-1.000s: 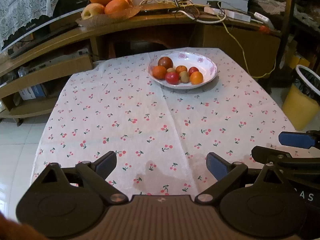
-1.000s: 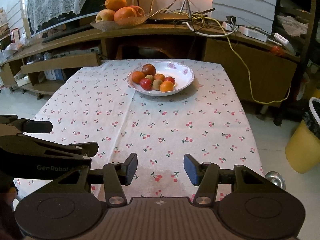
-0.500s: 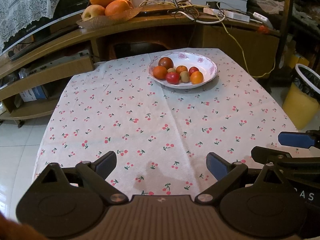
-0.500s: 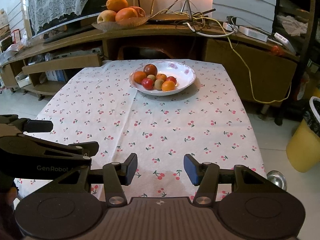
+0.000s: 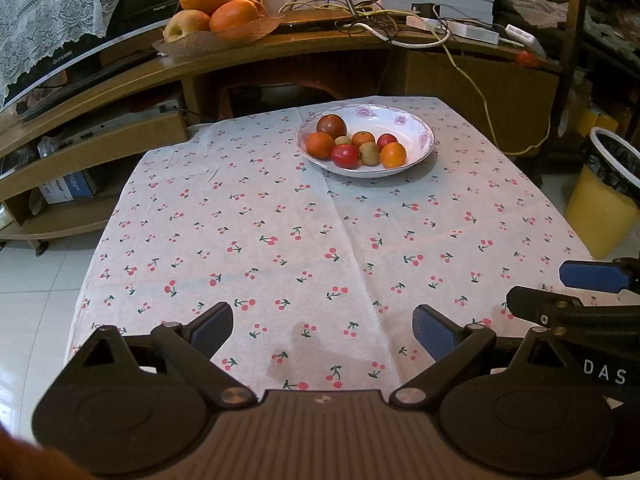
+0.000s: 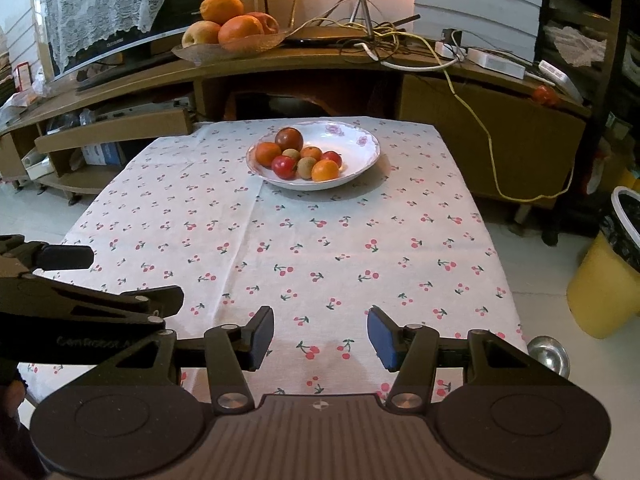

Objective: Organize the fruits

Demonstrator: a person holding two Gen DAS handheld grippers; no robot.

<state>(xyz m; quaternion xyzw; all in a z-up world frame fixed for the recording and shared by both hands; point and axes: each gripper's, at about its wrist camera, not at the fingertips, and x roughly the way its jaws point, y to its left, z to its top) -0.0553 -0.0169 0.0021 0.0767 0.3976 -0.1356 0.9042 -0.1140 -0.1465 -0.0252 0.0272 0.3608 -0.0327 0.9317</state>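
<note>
A white floral bowl (image 5: 416,130) (image 6: 356,148) stands at the far end of the table with the cherry-print cloth (image 5: 320,232) (image 6: 320,248). It holds several small fruits: a dark red one (image 5: 331,124), orange ones (image 5: 393,155), red ones (image 5: 345,155) and brownish ones. My left gripper (image 5: 322,330) is open and empty over the near edge. My right gripper (image 6: 320,338) is open and empty beside it, to its right. Both are far from the bowl.
A wooden cabinet (image 5: 280,52) behind the table carries a shallow dish of large oranges and an apple (image 5: 216,20) and tangled cables (image 5: 400,32). A yellow bin (image 5: 604,208) stands on the floor to the right. A TV (image 6: 100,20) is at back left.
Both grippers have drawn back slightly and tilted up, so the bowl sits lower in both views. Jaws stay open.
</note>
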